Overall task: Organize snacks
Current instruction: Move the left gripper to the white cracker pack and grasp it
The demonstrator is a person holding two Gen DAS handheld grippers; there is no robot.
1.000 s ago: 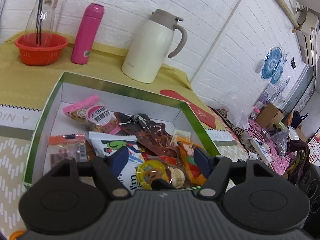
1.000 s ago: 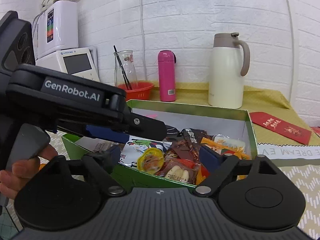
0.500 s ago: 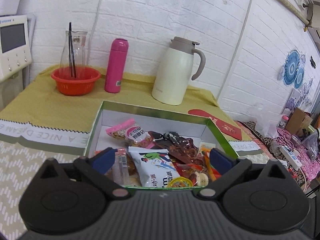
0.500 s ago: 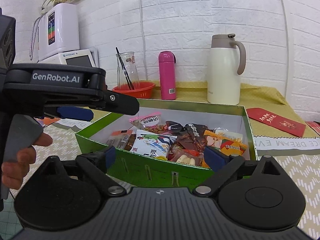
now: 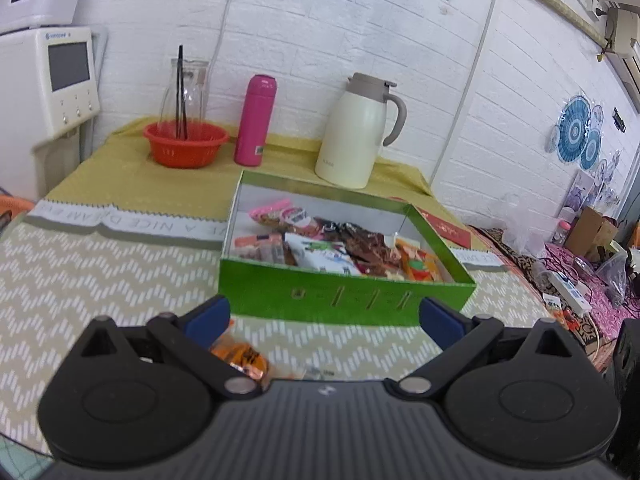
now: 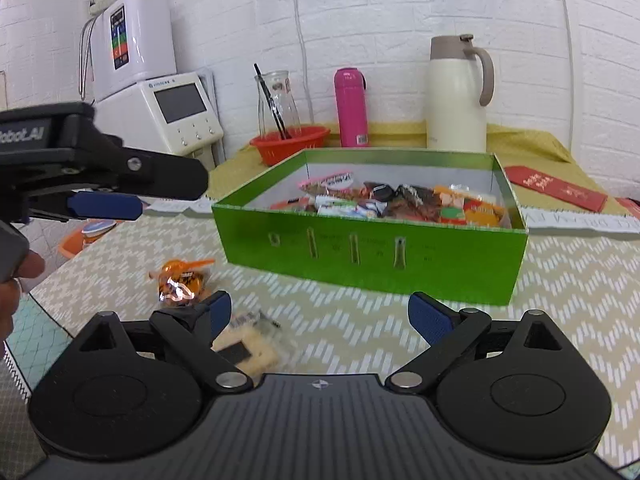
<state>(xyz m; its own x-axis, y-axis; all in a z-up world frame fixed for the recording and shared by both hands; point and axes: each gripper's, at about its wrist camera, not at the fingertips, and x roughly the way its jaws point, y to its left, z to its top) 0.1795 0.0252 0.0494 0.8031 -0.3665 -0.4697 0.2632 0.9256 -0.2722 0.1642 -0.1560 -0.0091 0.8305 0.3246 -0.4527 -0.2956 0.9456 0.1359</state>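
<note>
Green box (image 5: 344, 296) now farther off; left tongs (image 5: 326, 316), right tongs (image 6: 320, 316) both released, empty.

Bright, even indoor light; soft shadows; fisheye bending at edges; slight motion blur on near packets.

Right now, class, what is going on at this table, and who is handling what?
A person is sorting snacks with a handheld gripper in each hand. The green box on the table already holds a pile of packets. Both the left gripper and the right gripper are open and hold nothing, in front of the box. Two snacks lie loose on the tablecloth: an orange-wrapped snack and a pale cracker packet near the right gripper's left finger.
</note>
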